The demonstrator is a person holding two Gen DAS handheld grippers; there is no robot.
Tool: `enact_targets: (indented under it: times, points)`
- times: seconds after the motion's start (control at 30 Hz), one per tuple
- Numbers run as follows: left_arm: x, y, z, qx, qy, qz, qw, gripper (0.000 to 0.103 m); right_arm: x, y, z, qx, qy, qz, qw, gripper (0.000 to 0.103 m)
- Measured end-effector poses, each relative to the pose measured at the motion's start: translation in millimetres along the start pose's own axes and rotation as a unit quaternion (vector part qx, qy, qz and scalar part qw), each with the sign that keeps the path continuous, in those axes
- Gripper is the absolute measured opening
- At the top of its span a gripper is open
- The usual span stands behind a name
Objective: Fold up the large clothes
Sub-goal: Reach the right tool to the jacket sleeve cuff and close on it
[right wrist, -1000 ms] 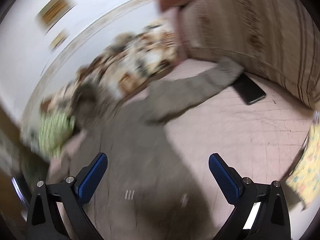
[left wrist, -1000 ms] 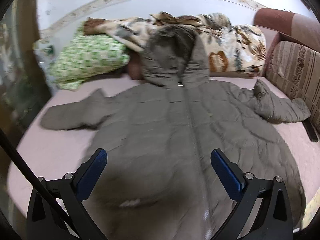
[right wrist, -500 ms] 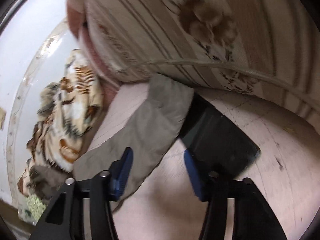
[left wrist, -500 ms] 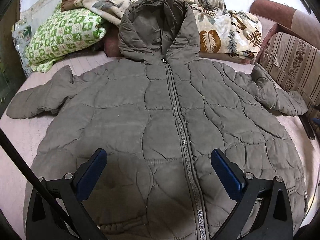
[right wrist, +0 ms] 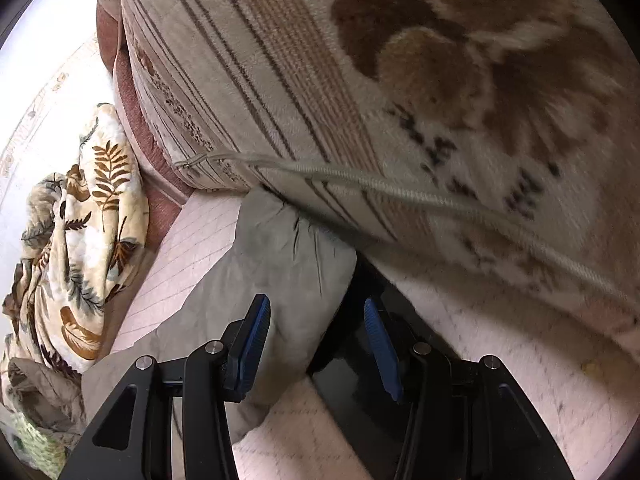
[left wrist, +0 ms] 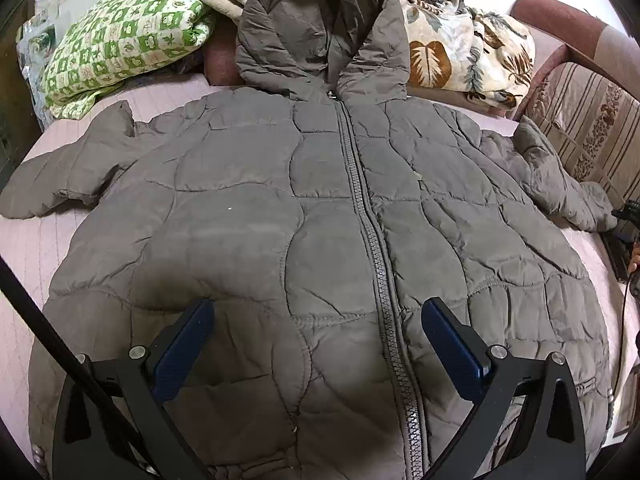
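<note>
Right claw (right wrist: 316, 344) is closing, with the end of the coat's sleeve (right wrist: 280, 264) between its pads. From that view I can't say the pads are pressing yet; there's daylight on the right side, where a dark flat thing (right wrist: 360, 392), maybe a phone, lies half under the cuff. The left claw (left wrist: 318, 340) is spread wide and empty, hanging over the lower front of the coat (left wrist: 320, 220).

The coat lies flat on the bed (left wrist: 24, 240), zipped, front up, hood (left wrist: 320, 32) toward the pillows (left wrist: 120, 40) and hem toward the claws. Both sleeves stick out sideways.

What matters for the next move: this sleeve runs from the right claw back across to the body, so its long axis points at the zipper (left wrist: 368, 220). The cuff is jammed against the striped cushion (right wrist: 360, 80) at the bed's edge, and the right hand is the nearer one by far. My guess is the sleeve gets pulled along its length and laid over the chest. I'd watch that the claw doesn't snag that dark thing too.
</note>
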State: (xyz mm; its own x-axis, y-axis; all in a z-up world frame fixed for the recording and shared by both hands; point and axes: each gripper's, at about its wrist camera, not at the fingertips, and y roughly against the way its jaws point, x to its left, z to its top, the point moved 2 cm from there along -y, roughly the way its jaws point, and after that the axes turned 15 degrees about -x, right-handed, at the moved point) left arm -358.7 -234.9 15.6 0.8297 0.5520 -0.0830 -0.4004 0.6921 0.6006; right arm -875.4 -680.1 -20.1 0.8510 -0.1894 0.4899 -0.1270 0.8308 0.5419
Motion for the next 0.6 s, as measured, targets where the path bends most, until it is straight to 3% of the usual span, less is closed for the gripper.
enact_targets:
  times: [0.17, 0.23, 0.33, 0.6]
  points:
    - [-1, -1, -2, 0.003, -0.004, -0.001, 1.0000, 0.103, 13, -12, -1, 0.002, 0.029, 0.008, 1.000, 0.040]
    - [-2, -3, -2, 0.005, -0.005, -0.001, 1.0000, 0.103, 13, -16, -3, 0.005, 0.030, 0.002, 1.000, 0.025]
    - [-4, -5, -3, 0.009, -0.006, -0.001, 0.9999, 0.103, 11, -17, -5, 0.006, 0.029, 0.002, 1.000, 0.015]
    - [-2, -1, -4, 0.008, 0.000, -0.002, 1.0000, 0.103, 19, -3, -3, -0.009, 0.032, 0.010, 0.999, 0.009]
